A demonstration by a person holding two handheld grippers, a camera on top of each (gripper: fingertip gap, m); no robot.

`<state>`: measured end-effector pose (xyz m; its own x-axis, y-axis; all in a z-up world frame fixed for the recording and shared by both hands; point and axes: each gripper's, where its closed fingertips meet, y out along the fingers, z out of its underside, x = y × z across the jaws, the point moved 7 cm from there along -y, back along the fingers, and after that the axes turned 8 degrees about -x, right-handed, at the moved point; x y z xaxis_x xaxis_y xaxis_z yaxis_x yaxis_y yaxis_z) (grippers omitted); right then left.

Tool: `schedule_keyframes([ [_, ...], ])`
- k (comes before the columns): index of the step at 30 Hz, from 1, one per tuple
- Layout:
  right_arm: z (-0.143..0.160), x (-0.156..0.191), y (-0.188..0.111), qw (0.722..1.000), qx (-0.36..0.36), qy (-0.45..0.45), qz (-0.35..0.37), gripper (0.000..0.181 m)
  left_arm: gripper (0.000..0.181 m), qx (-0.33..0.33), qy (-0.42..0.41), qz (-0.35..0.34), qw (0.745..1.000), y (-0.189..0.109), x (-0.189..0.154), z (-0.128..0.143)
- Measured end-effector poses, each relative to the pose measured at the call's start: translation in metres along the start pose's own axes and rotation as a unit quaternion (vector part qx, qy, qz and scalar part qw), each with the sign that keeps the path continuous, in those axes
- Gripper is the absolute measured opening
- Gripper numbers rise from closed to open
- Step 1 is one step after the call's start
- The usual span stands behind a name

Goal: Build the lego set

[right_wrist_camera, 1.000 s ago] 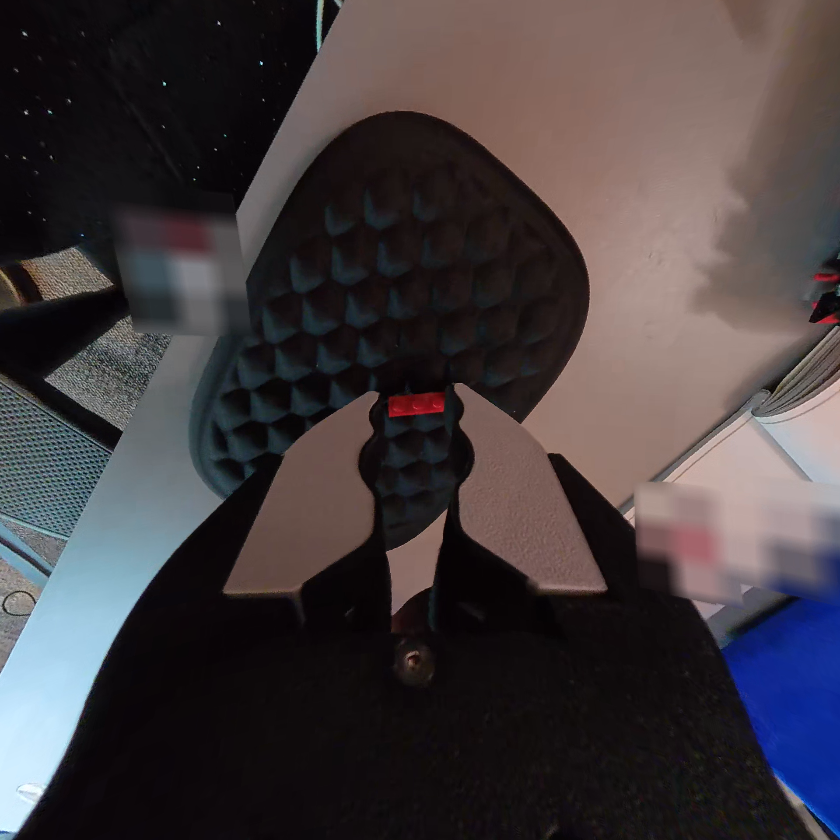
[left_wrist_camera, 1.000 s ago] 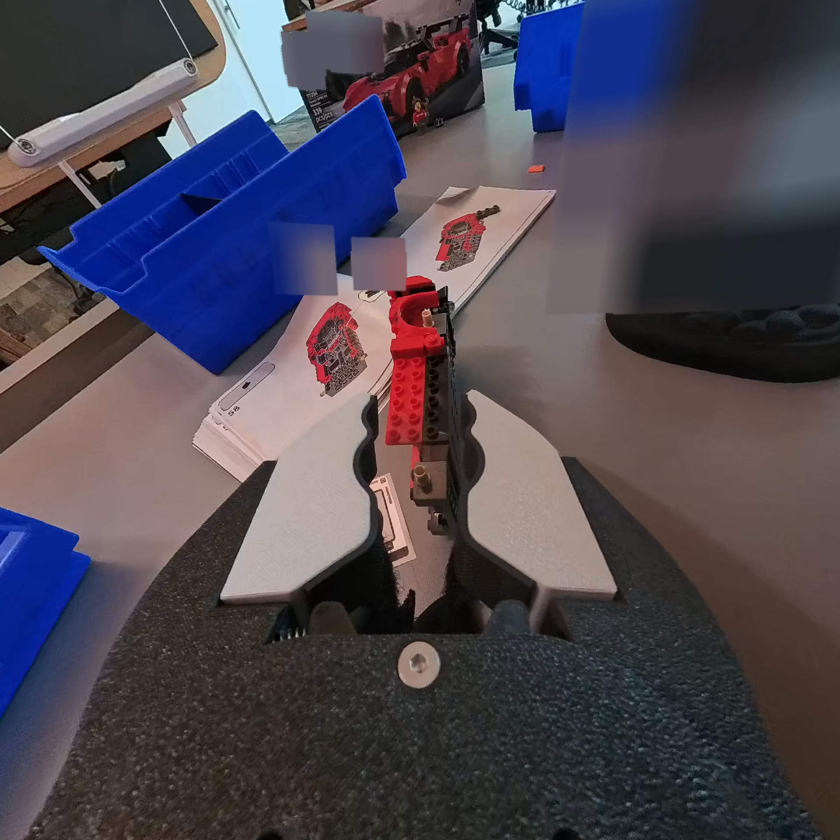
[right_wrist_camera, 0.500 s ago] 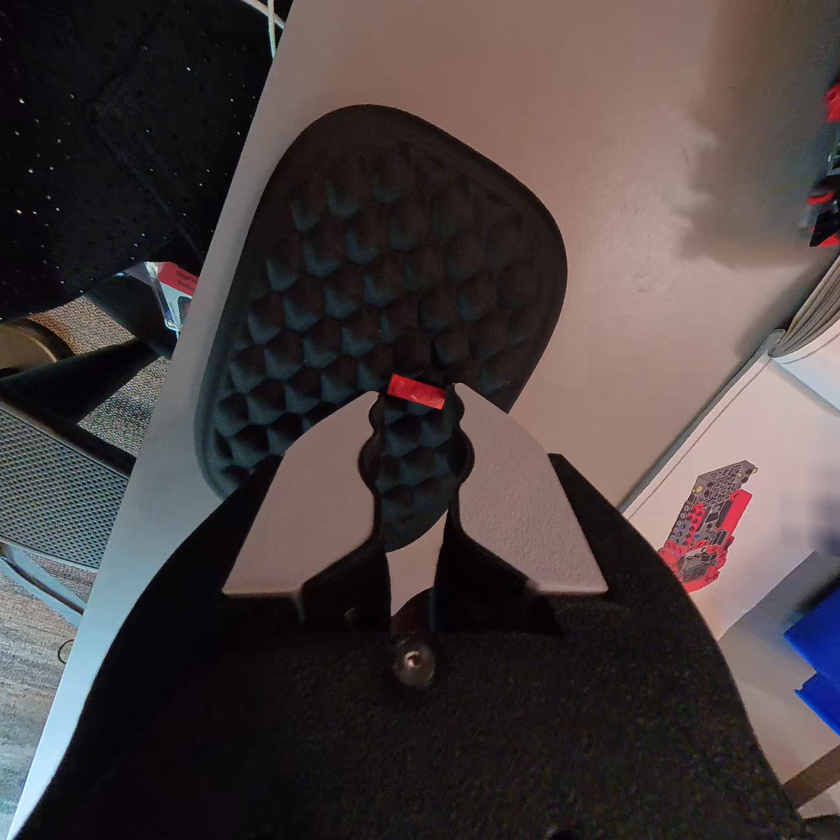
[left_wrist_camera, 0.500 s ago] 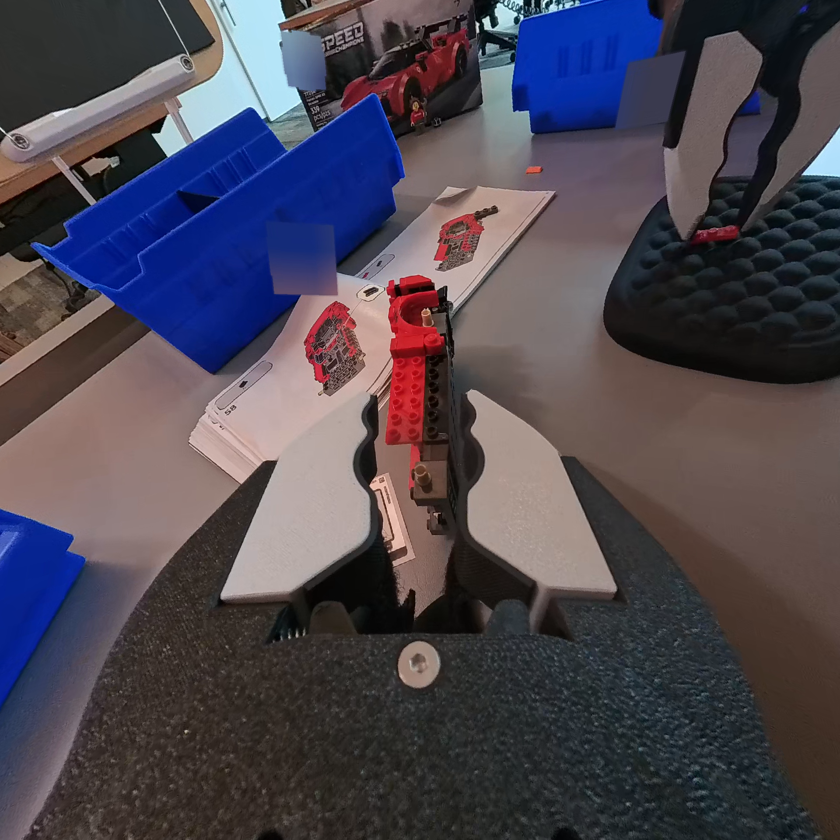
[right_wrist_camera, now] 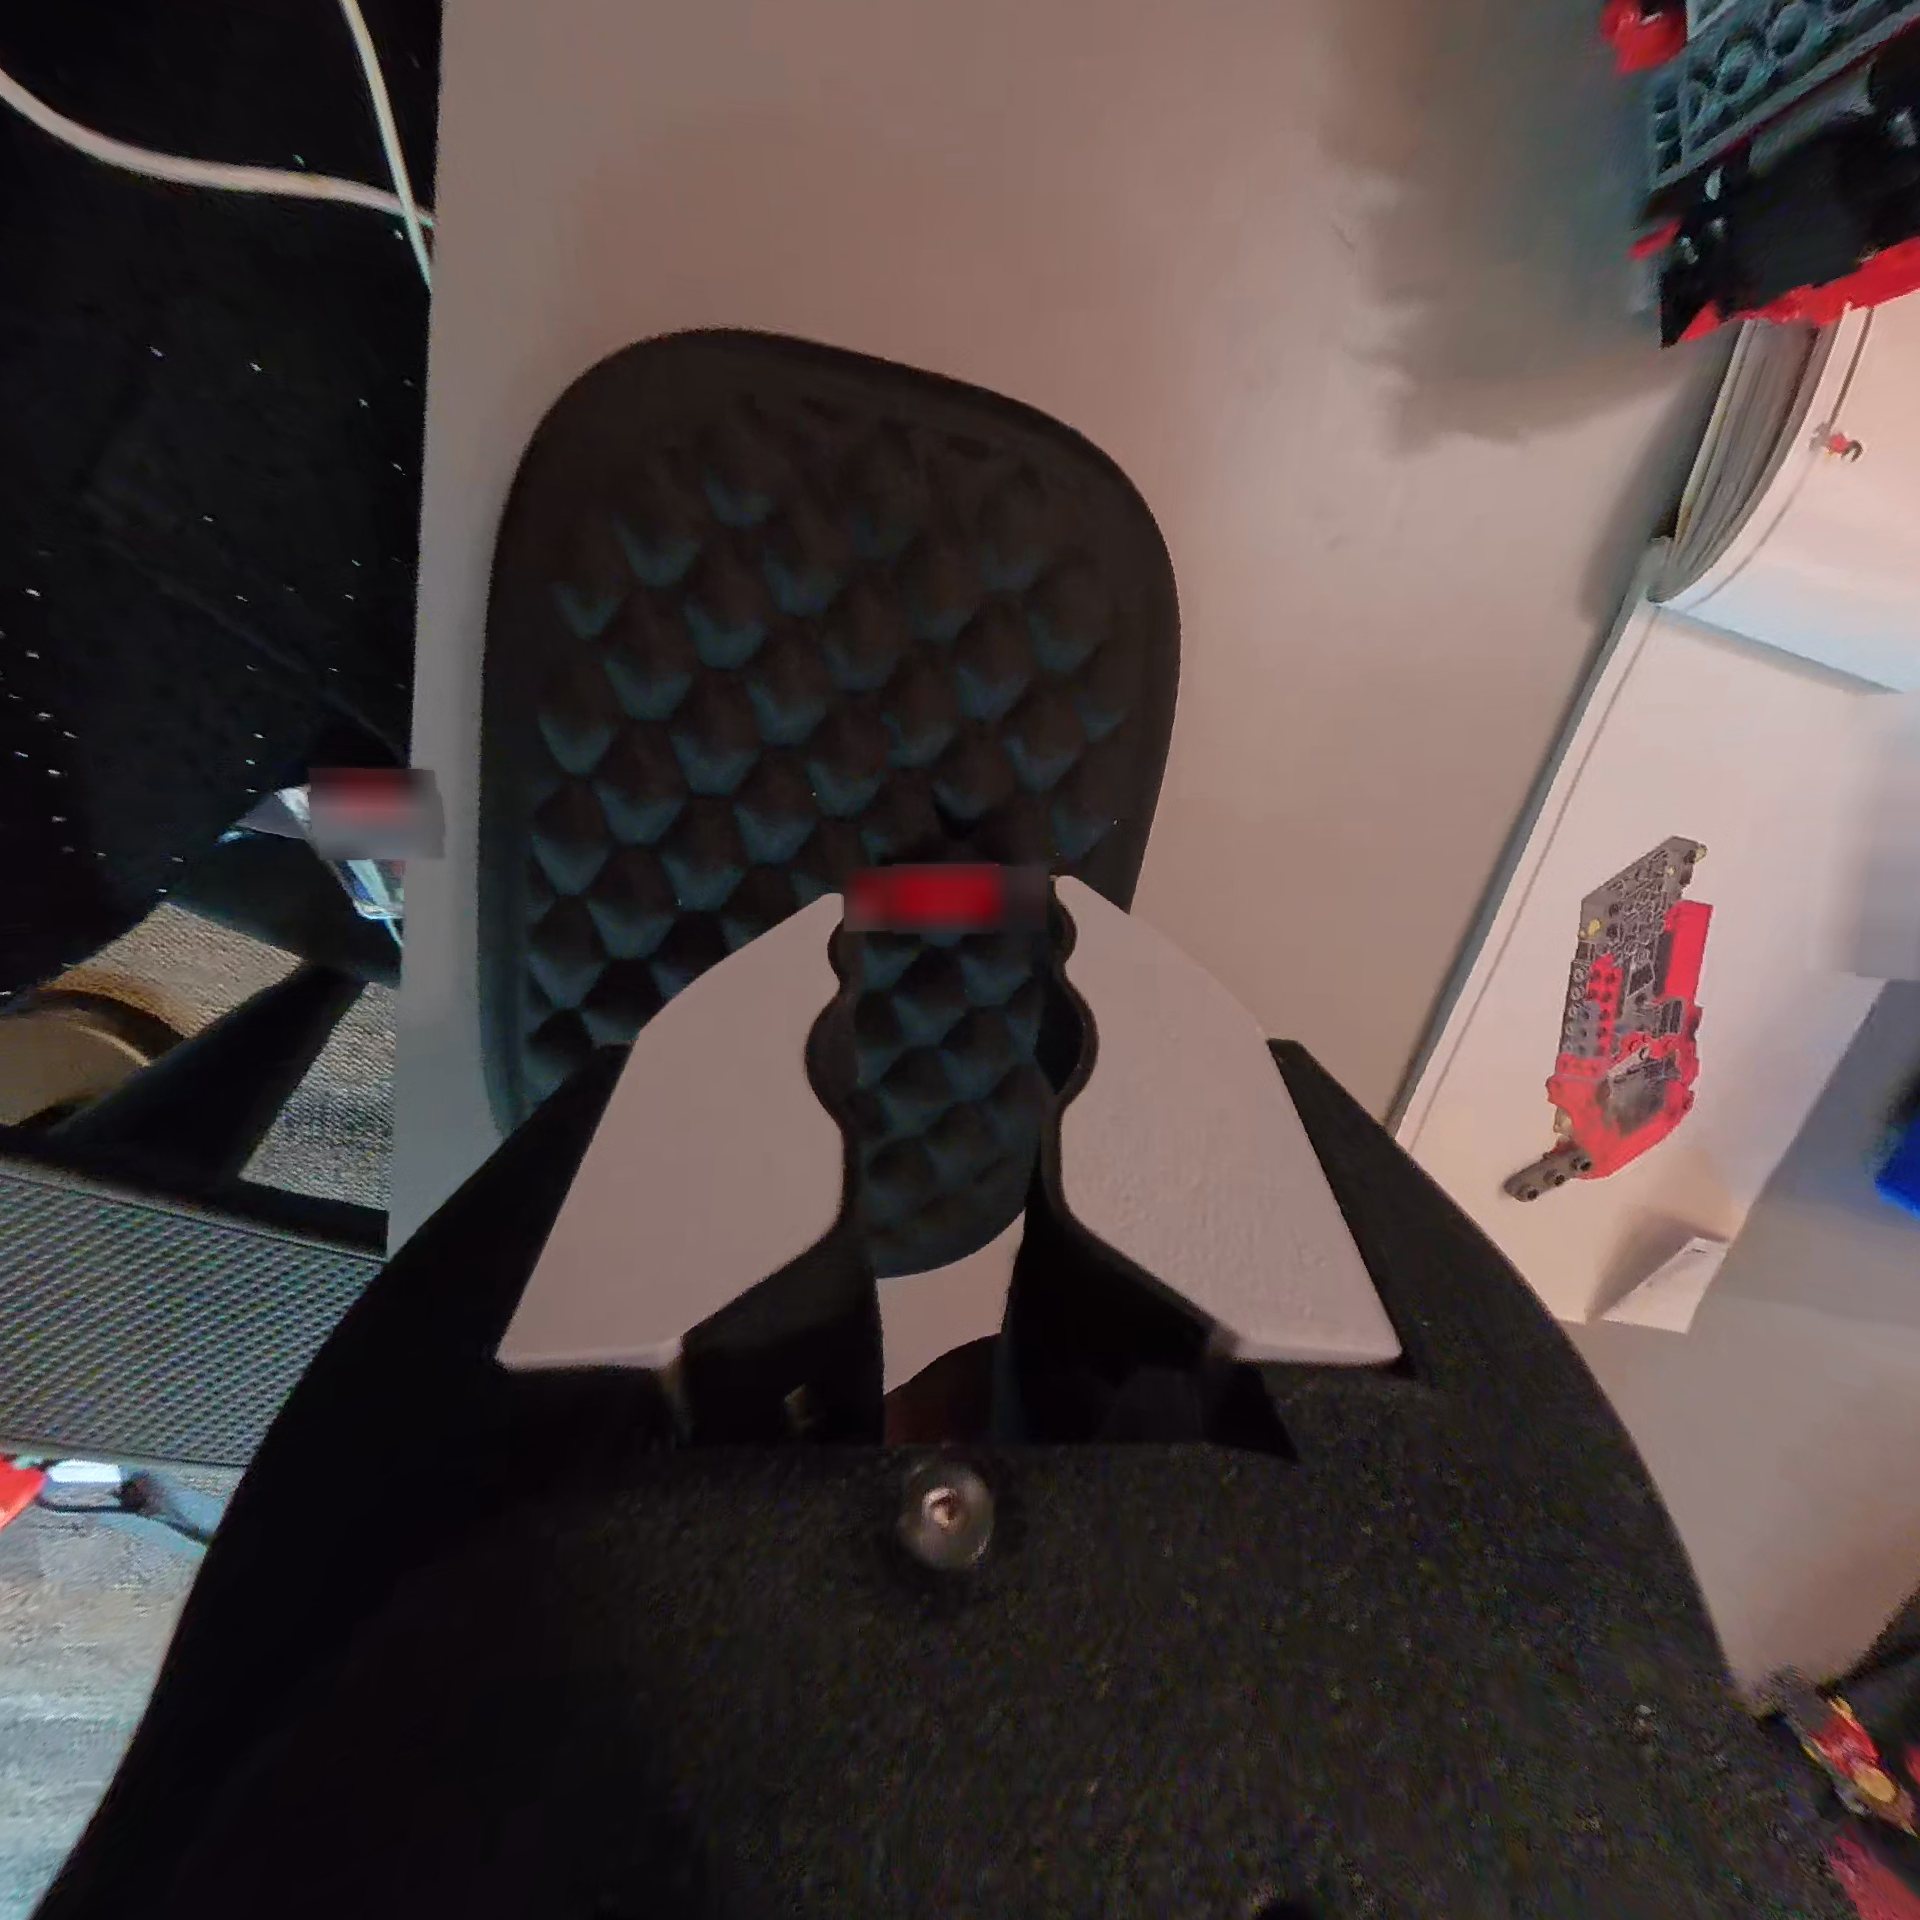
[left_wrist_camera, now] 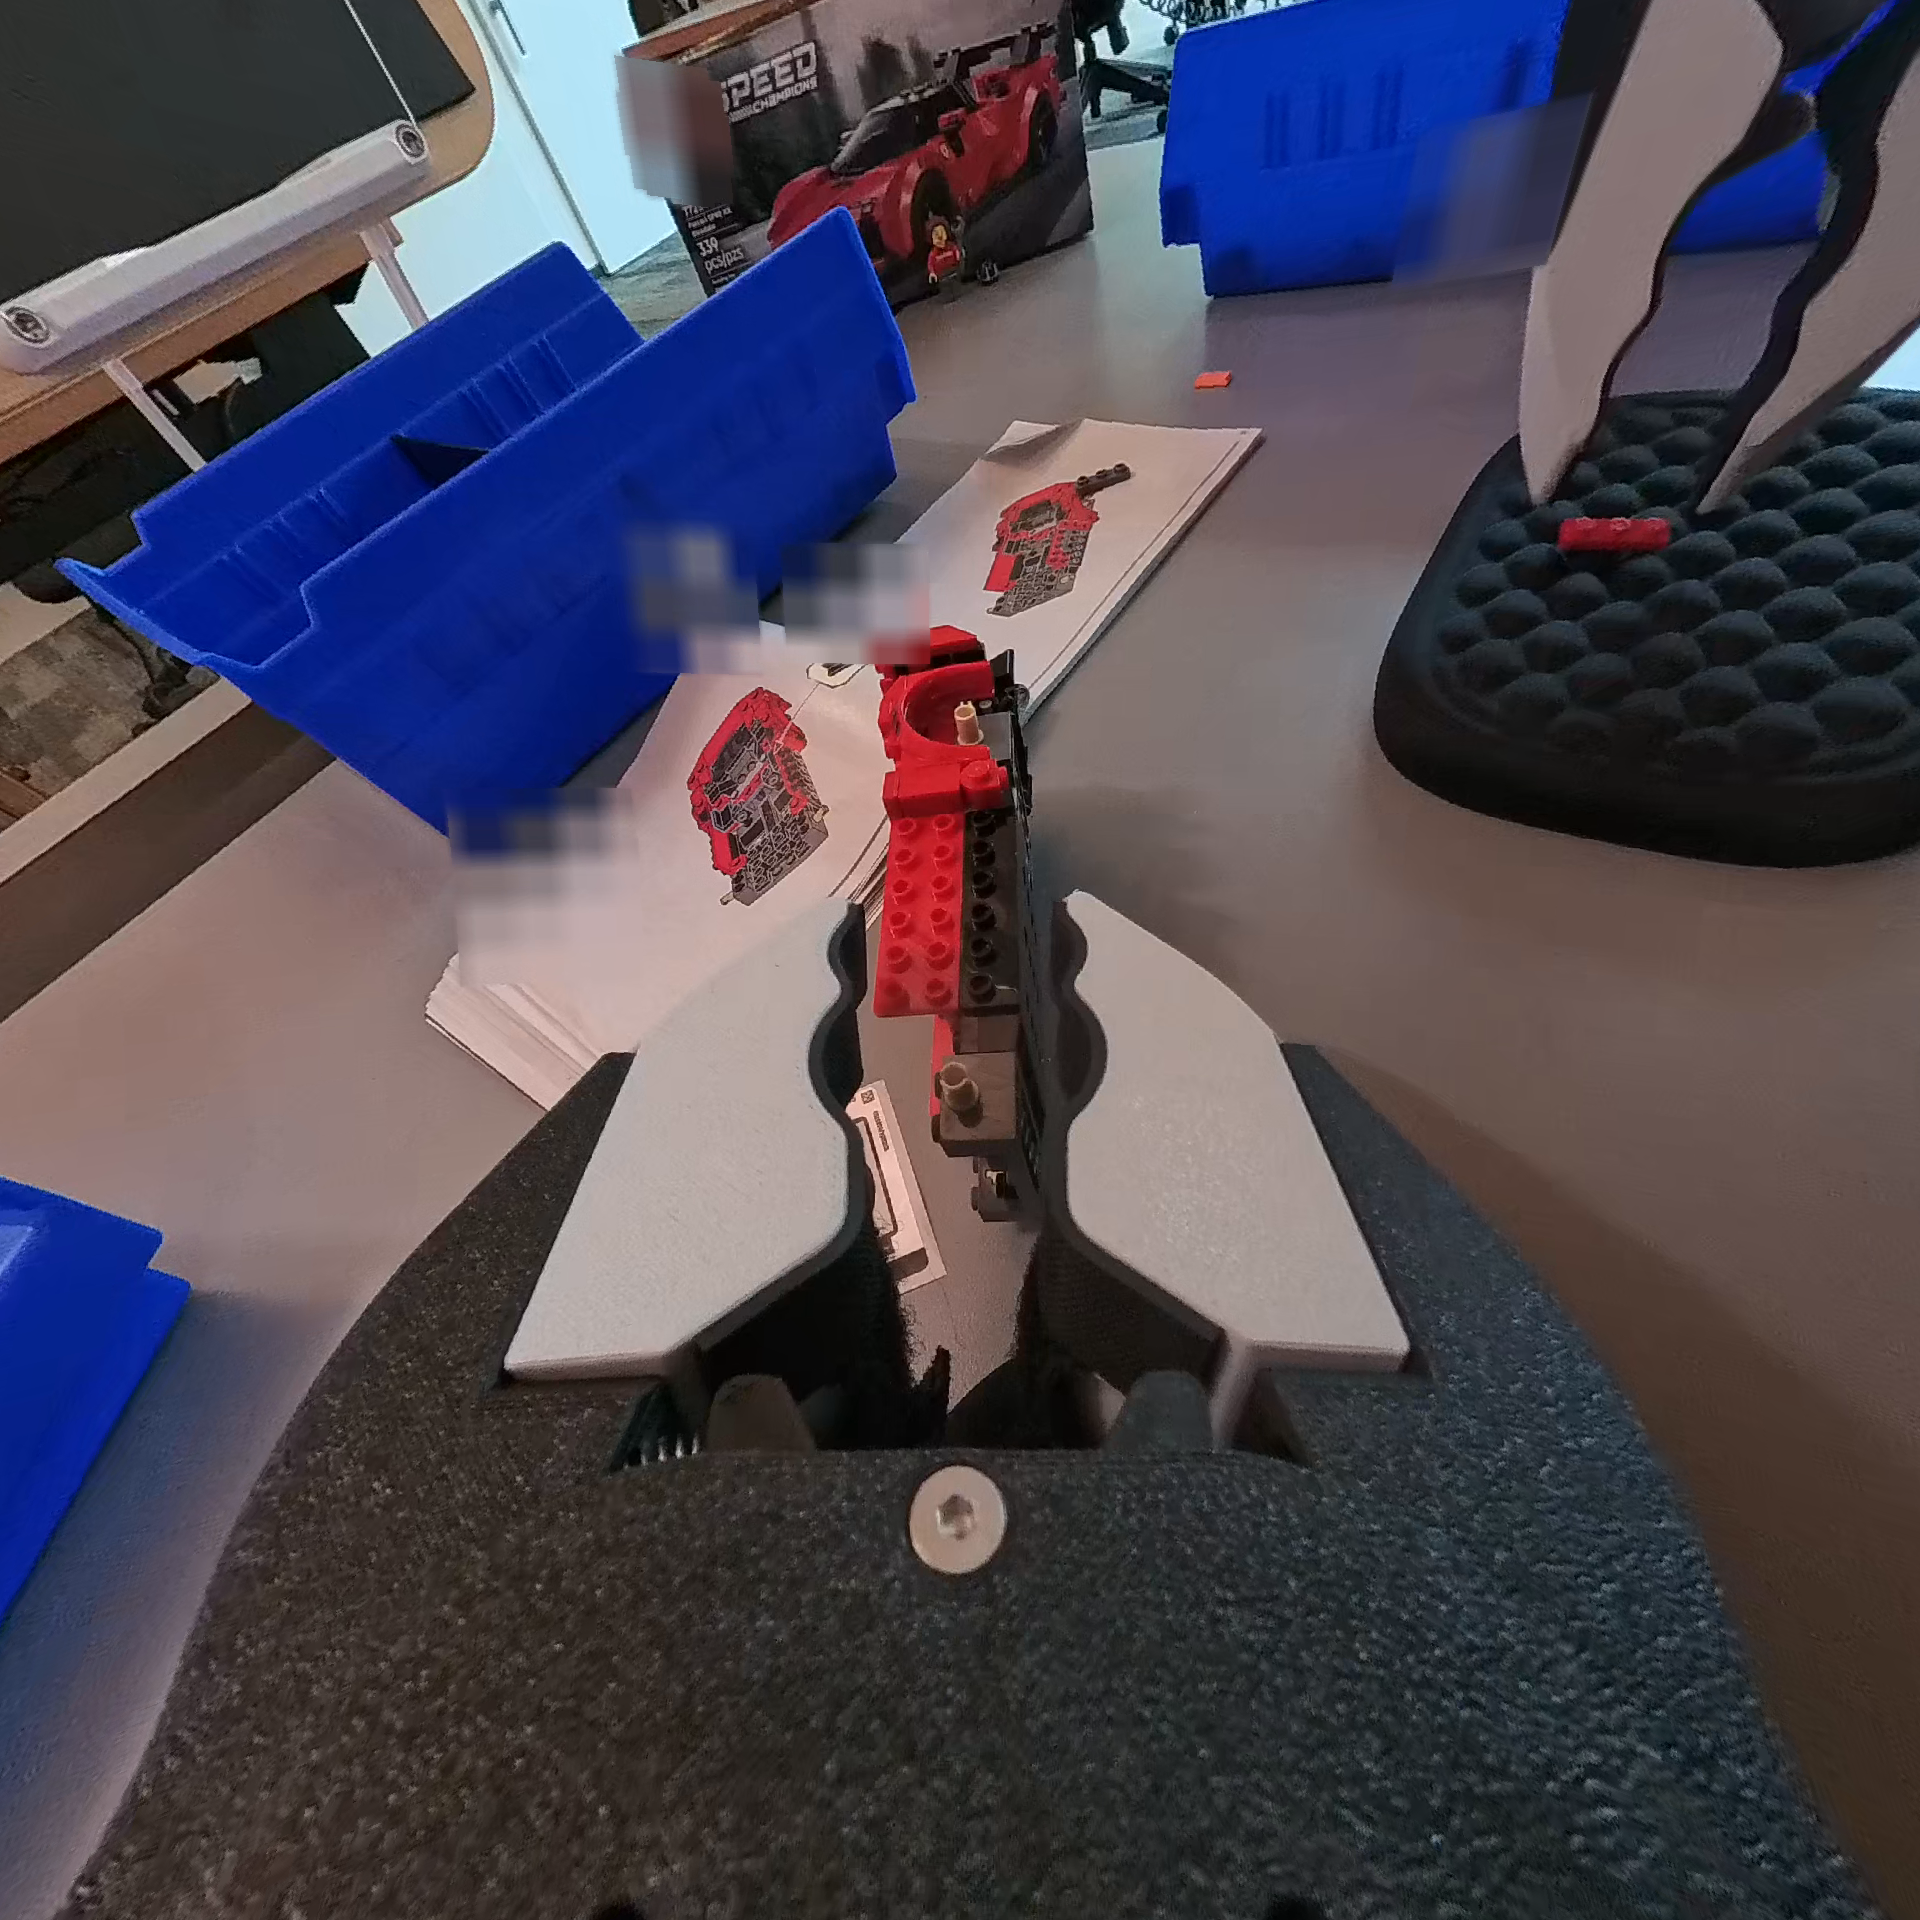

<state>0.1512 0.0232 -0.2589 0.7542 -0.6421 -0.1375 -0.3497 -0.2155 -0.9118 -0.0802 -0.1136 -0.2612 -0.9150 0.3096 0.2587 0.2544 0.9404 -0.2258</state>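
Note:
My left gripper point(left_wrist_camera: 961, 909) is shut on the red and black lego car build point(left_wrist_camera: 935, 914) and holds it on edge above the grey table, pointing away from me. A small red plate point(left_wrist_camera: 1614, 533) lies on the black dimpled pad point(left_wrist_camera: 1683, 686) at the right. My right gripper point(left_wrist_camera: 1631, 499) hangs over the pad, pointing down. Its jaws are open, with a tip on either side of the plate and a little above it. In the right wrist view the plate point(right_wrist_camera: 940, 899) sits between my gripper's tips point(right_wrist_camera: 951, 904) on the pad point(right_wrist_camera: 810, 644).
An open instruction booklet point(left_wrist_camera: 1081, 540) lies under and beyond the build. Blue bins stand at the left point(left_wrist_camera: 499, 582), far right point(left_wrist_camera: 1330, 166) and near left point(left_wrist_camera: 62, 1351). The set's box point(left_wrist_camera: 894, 156) stands at the back. A small orange piece point(left_wrist_camera: 1211, 380) lies loose. The table edge point(right_wrist_camera: 426, 727) runs beside the pad. The gap from one gripper's tips to the other's is roughly 20 cm.
My right gripper's jaws have spread wider and risen slightly, leaving the red plate lying on the pad. Its view has turned. My left gripper and the build have not moved.

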Motion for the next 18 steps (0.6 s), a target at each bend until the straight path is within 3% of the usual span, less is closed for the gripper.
schedule_keyframes([
  [18,0.0006,0.0048,0.0081,0.999,0.018,-0.029,0.015,0.023,0.033,-0.002,0.003,0.001,1.000,-0.0001,-0.0007,-0.0001],
])
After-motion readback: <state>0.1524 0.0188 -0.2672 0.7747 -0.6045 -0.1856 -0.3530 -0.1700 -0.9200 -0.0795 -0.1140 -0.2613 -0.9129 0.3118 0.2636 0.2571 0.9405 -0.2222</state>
